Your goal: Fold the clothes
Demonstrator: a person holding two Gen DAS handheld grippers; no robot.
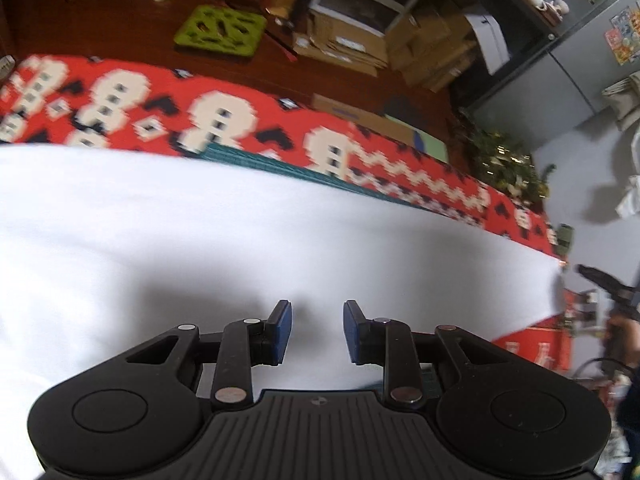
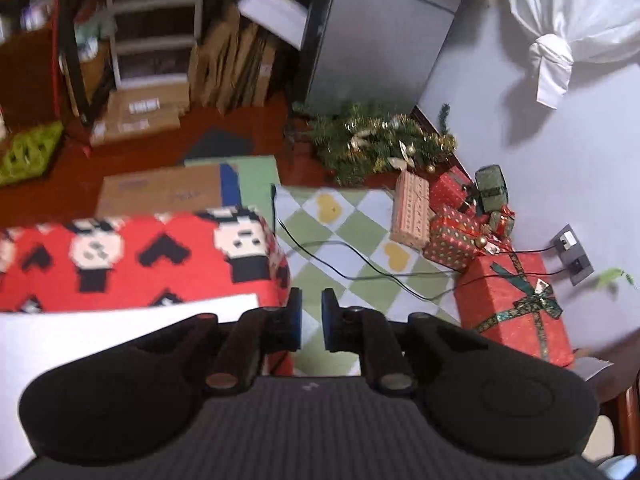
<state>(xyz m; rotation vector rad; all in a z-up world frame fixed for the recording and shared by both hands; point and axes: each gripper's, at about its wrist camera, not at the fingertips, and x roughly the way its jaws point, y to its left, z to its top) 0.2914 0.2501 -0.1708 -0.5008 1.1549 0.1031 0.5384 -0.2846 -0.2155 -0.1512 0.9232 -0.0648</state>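
Left gripper (image 1: 317,330) hangs over the white cloth (image 1: 200,232), its blue-padded fingers (image 1: 280,332) spread with a clear gap between them and nothing held; white fabric shows through the gap. That cloth lies flat on the red patterned blanket (image 1: 240,120), covering most of it, with the blanket's red, cream and black figures showing beyond the cloth's far edge. A strip of green mat (image 1: 280,164) peeks out between cloth and blanket at that far edge. At the right edge of the left wrist view, a dark tool and a hand show past the cloth's corner, too blurred to read.

Right gripper (image 2: 311,318) sits off the corner of the blanket (image 2: 140,256), over a green checked rug (image 2: 352,224); its fingers (image 2: 294,316) stand only a little apart and grip nothing. The cloth's edge (image 2: 100,328) appears left of this gripper. Black cables (image 2: 360,268) cross the rug, and wrapped gift boxes (image 2: 516,304) stand on the rug's far side from the blanket.
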